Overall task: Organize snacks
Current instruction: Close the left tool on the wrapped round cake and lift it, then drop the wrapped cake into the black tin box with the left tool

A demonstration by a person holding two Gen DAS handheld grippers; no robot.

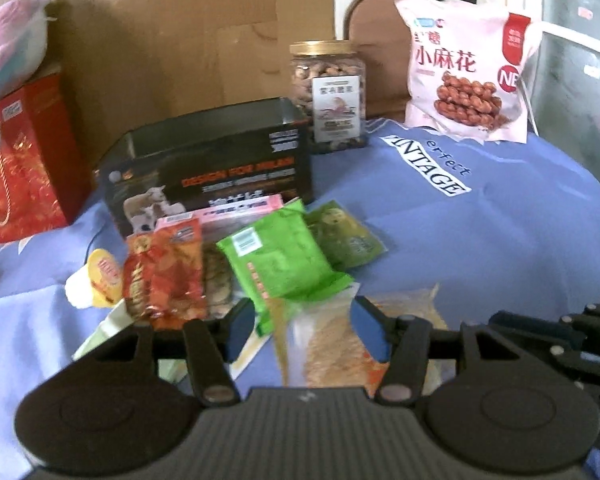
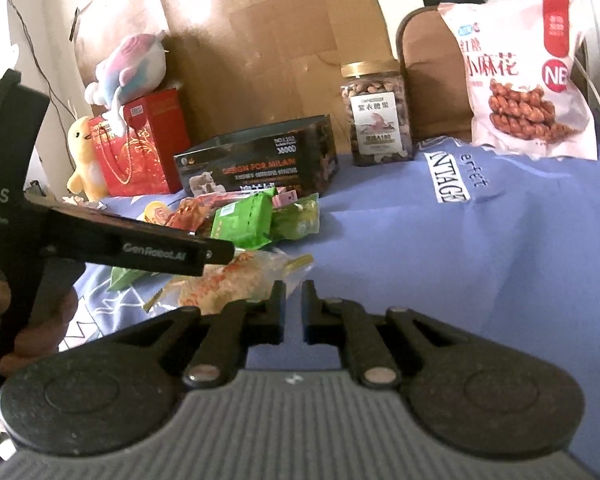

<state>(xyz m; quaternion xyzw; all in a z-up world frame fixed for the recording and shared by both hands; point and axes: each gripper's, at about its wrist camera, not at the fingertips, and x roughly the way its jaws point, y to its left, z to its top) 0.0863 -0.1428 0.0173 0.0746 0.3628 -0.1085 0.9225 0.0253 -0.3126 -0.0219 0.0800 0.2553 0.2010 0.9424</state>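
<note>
We are hovering over a heap of small snack packets on the blue cloth (image 1: 480, 248), just in front of the open black box (image 1: 211, 168) that looks like their likely home. Our left gripper (image 1: 304, 326) is standing with its jaws spread, nothing pinched, straddling the clear packet of pale orange snack (image 1: 332, 344) that is lying nearest us; in that view its long axis is running toward us and away, one short end pointing up at the green packet (image 1: 279, 264). We are judging it light, soft and crinkly, with slippery film and contents that could crumble, so a gentle nip on the flat sealed edge seems wiser than squeezing the middle. The green packet is lying slanted, its long axis running from the box down toward our fingers, overlapping a darker green one (image 1: 344, 236). The red-orange packet (image 1: 163, 276) is sitting to its left, beside a little yellow-lidded cup (image 1: 99, 280). Our right gripper (image 2: 293, 308) is hanging with its jaws almost pressed together, only a thin gap showing, holding nothing, near the clear packet's edge.
</note>
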